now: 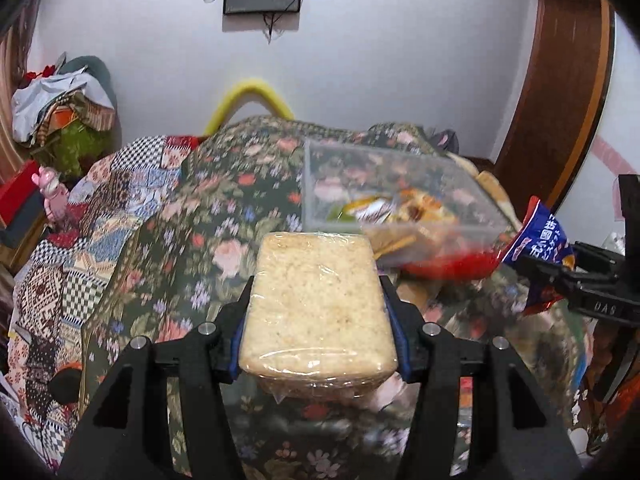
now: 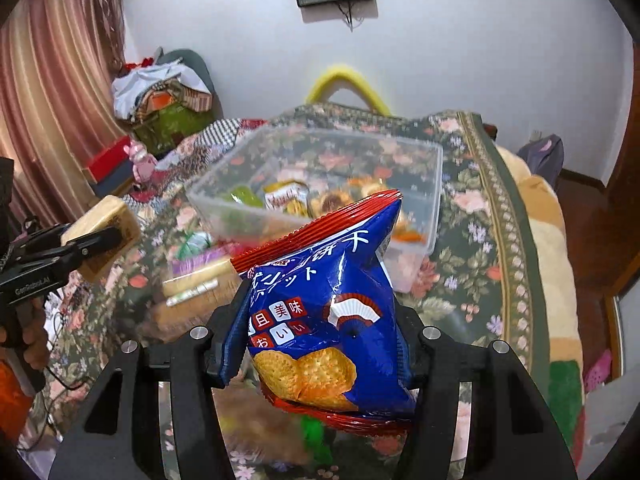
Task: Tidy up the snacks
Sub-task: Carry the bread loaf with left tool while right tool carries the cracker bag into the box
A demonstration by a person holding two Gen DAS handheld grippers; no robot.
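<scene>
My left gripper [image 1: 318, 292] is shut on a beige wrapped rice-cracker block [image 1: 318, 304] and holds it above the floral bedspread, short of the clear plastic bin [image 1: 320, 184]. My right gripper [image 2: 320, 312] is shut on a blue and red cracker bag [image 2: 320, 320], also held up in front of the clear bin [image 2: 434, 184]. The bin holds several snack packs [image 2: 286, 198]. The blue bag [image 1: 540, 248] shows at the right of the left wrist view. The block [image 2: 102, 228] shows at the left of the right wrist view.
Loose snack packs [image 2: 200, 276] lie on the floral bedspread [image 1: 224, 208] in front of the bin. A pile of clothes [image 1: 64, 108] and a pink toy [image 1: 52, 192] sit at the left. A yellow curved tube [image 2: 348, 84] rises behind the bed. A wooden door frame [image 1: 560, 100] stands right.
</scene>
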